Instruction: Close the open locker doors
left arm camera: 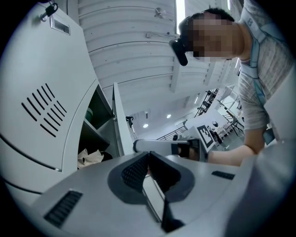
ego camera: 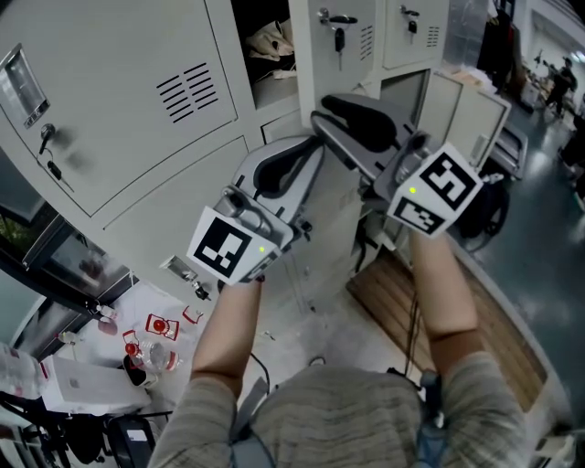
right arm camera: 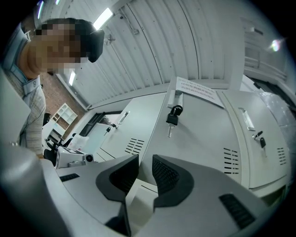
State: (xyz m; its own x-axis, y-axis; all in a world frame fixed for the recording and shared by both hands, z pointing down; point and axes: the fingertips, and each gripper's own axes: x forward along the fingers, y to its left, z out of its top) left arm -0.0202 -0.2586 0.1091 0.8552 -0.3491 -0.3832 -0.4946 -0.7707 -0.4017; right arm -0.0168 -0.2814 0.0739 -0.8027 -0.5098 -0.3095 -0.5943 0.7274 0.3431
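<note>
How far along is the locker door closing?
Done: the upper door with the key at right sits shut. In hand: nothing. The left hand-held gripper is shut on nothing, the right hand-held gripper is open, and neither grips a door. Left: the vented door stands swung out from its compartment, and a lower door at right looks open too.

Lighting: bright, cool, even indoor light; ceiling strip lights (right arm camera: 102,18) glare at the upper left of the right gripper view.
Shadows: soft; open locker interior (ego camera: 251,14) dark.
Distortion: strong fisheye bending, black corners in both gripper views.
</note>
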